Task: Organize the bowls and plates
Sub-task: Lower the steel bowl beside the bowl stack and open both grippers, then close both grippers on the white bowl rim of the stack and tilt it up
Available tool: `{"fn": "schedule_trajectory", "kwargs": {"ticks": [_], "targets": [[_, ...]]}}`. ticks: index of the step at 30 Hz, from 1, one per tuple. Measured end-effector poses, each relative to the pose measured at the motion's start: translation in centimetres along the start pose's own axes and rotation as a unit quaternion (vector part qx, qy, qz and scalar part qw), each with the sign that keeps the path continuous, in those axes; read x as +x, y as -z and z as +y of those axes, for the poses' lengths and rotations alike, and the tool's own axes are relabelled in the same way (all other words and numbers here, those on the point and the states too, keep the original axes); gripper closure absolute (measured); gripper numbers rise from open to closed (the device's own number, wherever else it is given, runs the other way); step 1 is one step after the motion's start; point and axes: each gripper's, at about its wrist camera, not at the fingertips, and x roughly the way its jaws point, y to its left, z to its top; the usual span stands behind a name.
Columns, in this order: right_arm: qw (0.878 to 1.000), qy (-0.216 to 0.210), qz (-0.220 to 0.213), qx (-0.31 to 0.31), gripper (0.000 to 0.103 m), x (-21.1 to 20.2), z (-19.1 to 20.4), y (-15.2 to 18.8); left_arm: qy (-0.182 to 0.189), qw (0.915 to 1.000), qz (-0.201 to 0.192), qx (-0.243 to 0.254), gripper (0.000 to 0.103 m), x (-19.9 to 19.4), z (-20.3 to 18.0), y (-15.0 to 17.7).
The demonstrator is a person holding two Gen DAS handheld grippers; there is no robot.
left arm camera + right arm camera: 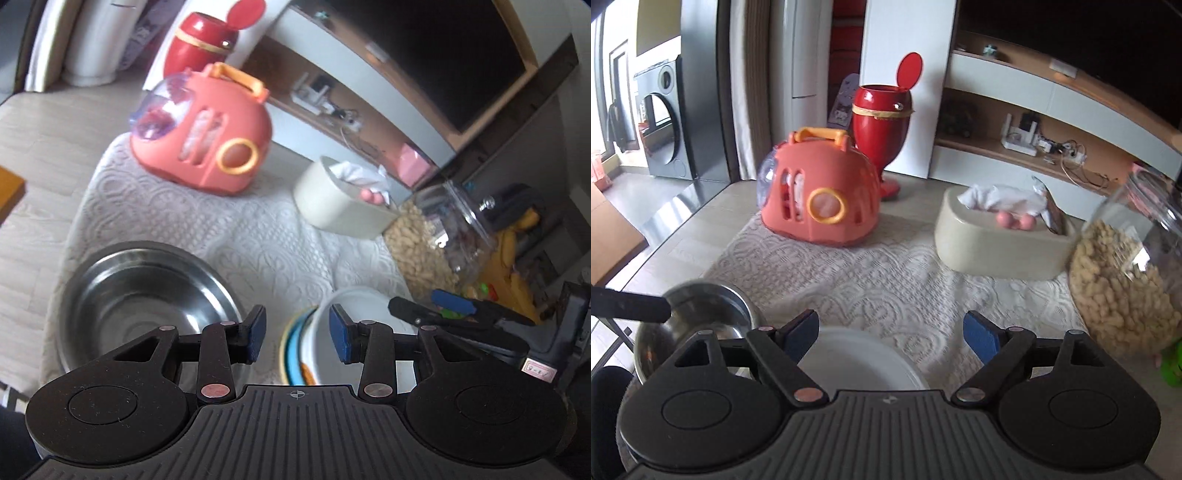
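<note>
Claws both released: I see my left claw (297,338) over stacked round plates (295,354), beside a shiny steel bowl (144,295); right claw (890,338) above a smooth white plate (860,360) on the lace-covered bench (886,273).

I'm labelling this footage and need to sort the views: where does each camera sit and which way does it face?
Left wrist: on the left gripper, tilted down at the steel bowl and the stacked dishes; its open fingers show, and the right gripper enters at right.
Right wrist: on the right gripper, facing across the lace cloth; its open fingers show, white plate below.
Shared: coral toy carrier, beige box, peanut jar.
</note>
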Motion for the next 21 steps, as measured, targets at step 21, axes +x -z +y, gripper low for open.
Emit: {"fn": "schedule_trajectory", "kwargs": {"ticks": [21], "targets": [[0.947,-0.177,0.109,0.246,0.017,5.6,-8.6,9.5,-0.063,0.99,0.126,0.006,0.062,9.6,-2.4,1.5]]}}
